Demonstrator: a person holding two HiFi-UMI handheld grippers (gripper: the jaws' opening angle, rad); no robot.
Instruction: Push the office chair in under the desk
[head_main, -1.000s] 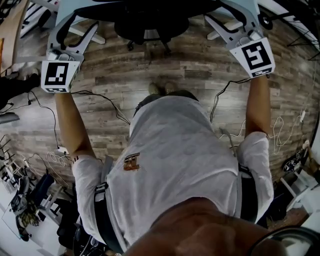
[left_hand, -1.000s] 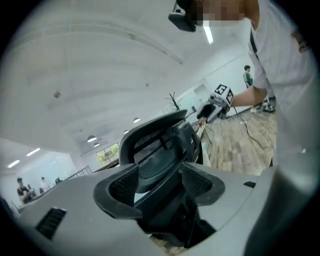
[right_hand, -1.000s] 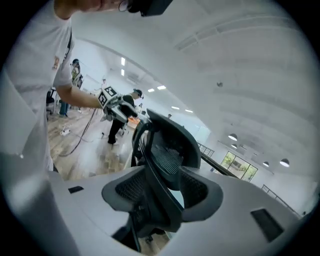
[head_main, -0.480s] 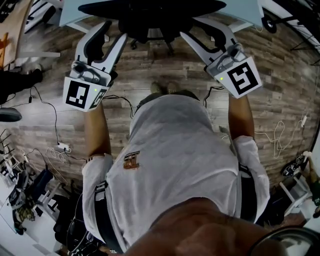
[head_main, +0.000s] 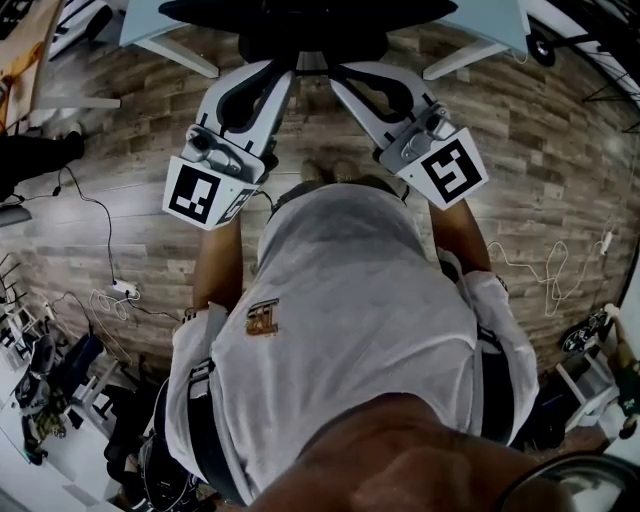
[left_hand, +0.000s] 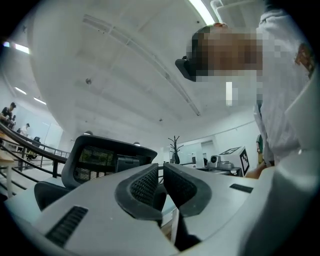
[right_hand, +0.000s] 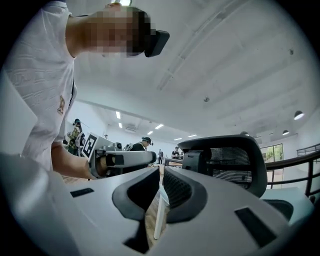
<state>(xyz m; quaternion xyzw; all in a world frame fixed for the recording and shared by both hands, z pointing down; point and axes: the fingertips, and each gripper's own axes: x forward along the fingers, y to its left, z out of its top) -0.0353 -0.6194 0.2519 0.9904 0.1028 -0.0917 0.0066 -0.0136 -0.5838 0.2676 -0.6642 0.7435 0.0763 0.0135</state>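
The black office chair (head_main: 305, 14) stands at the top of the head view, its seat tucked under the pale desk (head_main: 490, 16); its mesh back (left_hand: 107, 160) (right_hand: 235, 160) rises beyond both sets of jaws. My left gripper (head_main: 283, 68) and right gripper (head_main: 340, 72) sit close together in front of my chest, angled inward, short of the chair and not touching it. Both pairs of jaws are closing to a narrow slit, with nothing between the pads (left_hand: 145, 185) (right_hand: 181, 190). Each gripper view shows the other gripper's marker cube (left_hand: 244, 159) (right_hand: 90, 145).
White desk legs (head_main: 180, 57) (head_main: 462, 58) splay on the wooden floor either side of the chair. Cables (head_main: 100, 215) (head_main: 540, 265) trail across the planks. Clutter fills the lower left (head_main: 50, 400) and a dark bag (head_main: 35, 160) lies at left. People stand far off (right_hand: 142, 144).
Both grippers have drawn back from the desk edge toward my body and swung inward to the middle. Their jaws have gone from wide apart to nearly together.
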